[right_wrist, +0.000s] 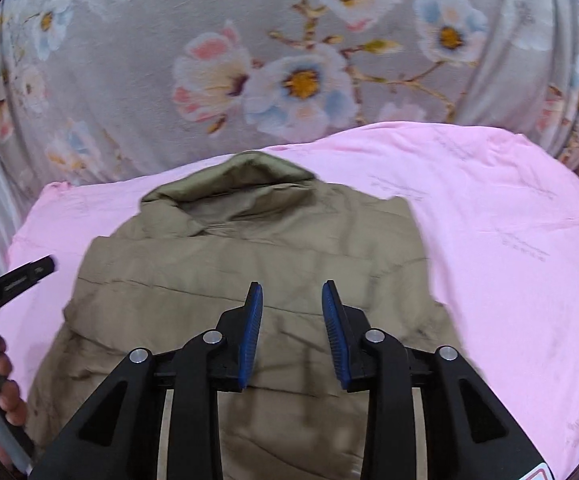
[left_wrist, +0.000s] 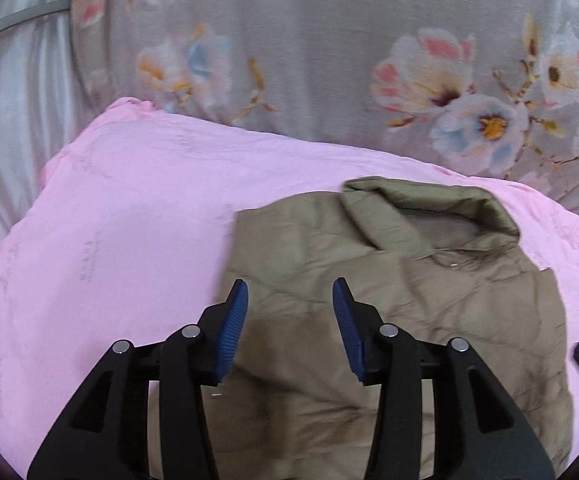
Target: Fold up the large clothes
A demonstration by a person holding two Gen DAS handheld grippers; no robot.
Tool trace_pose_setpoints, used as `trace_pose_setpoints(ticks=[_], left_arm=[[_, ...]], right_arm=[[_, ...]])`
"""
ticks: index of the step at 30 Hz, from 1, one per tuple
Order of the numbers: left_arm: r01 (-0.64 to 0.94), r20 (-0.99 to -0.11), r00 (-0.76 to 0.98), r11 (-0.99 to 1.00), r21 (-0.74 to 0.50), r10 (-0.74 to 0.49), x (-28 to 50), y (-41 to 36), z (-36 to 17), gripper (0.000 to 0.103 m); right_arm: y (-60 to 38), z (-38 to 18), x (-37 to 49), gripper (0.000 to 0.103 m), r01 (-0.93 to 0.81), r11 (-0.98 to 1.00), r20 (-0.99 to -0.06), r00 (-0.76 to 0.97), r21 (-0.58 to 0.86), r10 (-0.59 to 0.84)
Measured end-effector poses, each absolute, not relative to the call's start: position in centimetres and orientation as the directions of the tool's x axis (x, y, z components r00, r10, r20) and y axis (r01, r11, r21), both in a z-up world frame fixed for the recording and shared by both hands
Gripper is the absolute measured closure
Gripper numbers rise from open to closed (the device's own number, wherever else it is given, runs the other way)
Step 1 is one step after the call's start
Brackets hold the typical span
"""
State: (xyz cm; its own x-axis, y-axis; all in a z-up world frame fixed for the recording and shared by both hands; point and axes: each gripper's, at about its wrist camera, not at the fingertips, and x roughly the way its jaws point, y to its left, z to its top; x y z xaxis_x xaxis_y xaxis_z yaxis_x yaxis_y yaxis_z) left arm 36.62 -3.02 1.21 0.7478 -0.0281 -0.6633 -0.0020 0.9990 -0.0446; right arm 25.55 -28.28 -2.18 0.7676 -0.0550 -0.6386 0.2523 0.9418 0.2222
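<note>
The khaki quilted jacket (right_wrist: 249, 264) lies flat on the pink sheet (right_wrist: 509, 240), sides folded inward into a narrow panel (collar at the far end), slightly rumpled.

Soft, even light; faint shadows only. Motion blur is smearing both views; fisheye is bending edges, corners vignetting dark.

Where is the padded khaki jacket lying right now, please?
The padded khaki jacket lies flat on the pink sheet, collar towards the floral curtain, beneath both open grippers.
</note>
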Motion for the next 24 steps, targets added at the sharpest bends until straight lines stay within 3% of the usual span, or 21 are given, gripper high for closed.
trace_pose_setpoints(ticks=[7,11,24], left_arm=[[0.037,-0.758,0.652,0.999,0.011,-0.016,38.4,-7.8,-5.2,0.061],[0.047,-0.726,0.687,0.996,0.070,0.019,37.5,-8.2,-8.0,0.057],[0.048,-0.730,0.681,0.991,0.128,0.061,37.4,-8.7,-8.6,0.056]], right_arm=[[-25.3,-6.2,30.1,0.080,0.221,0.952,-0.720,0.694,0.212,-0.001],[-25.0,-9.2,30.5,0.083,0.218,0.951,-0.745,0.667,0.221,0.020],[-24.6,-10.5,30.5,0.083,0.229,0.951,-0.752,0.659,0.206,0.004]])
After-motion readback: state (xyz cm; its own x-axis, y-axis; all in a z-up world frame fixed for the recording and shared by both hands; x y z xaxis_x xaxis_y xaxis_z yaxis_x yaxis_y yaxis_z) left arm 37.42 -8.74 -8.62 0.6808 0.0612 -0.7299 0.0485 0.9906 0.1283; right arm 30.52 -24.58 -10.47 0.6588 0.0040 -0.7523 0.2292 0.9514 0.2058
